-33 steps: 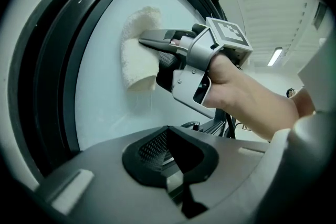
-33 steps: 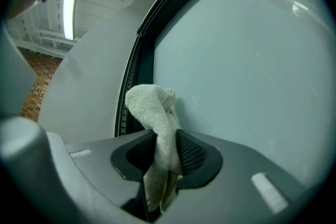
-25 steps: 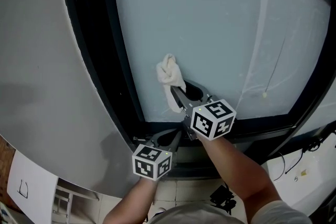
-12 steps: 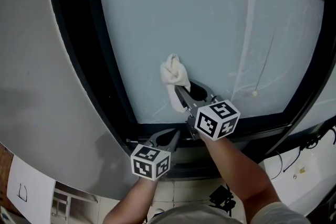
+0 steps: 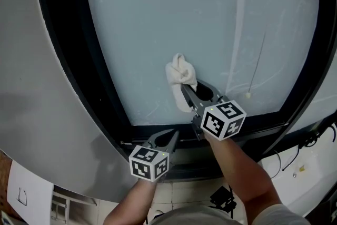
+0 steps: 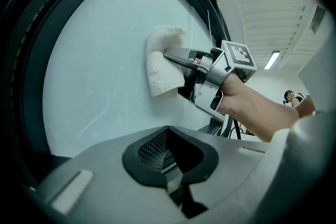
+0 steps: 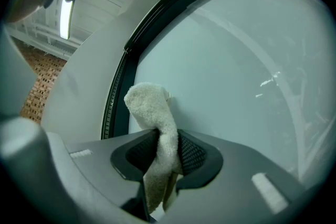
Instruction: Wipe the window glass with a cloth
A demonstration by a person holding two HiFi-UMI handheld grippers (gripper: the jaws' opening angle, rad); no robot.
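Both claws closed: right claw point(image 5: 185, 90) pinches cloth point(image 5: 180, 71) against window glass point(image 5: 158, 18), tail half-hidden; left claw point(image 5: 175, 134) empty.

The head view looks from above and behind both tools, down along the person's arms at the glass point(image 5: 174, 18). It is near enough that the glass fills most of it, with the dark frame point(image 5: 63, 60) and the wall point(image 5: 31, 87) left of the glass. The left tool point(image 5: 174, 135) is below the glass, the right tool point(image 5: 191, 85) at its lower middle. The left tool view rides low, below the glass, and faces up along it, seeing the right tool and the cloth point(image 6: 160, 68) from the side. The right tool view sits very close to the glass, facing it past the cloth in its own jaws. All three views share the cloth and the glass around it.
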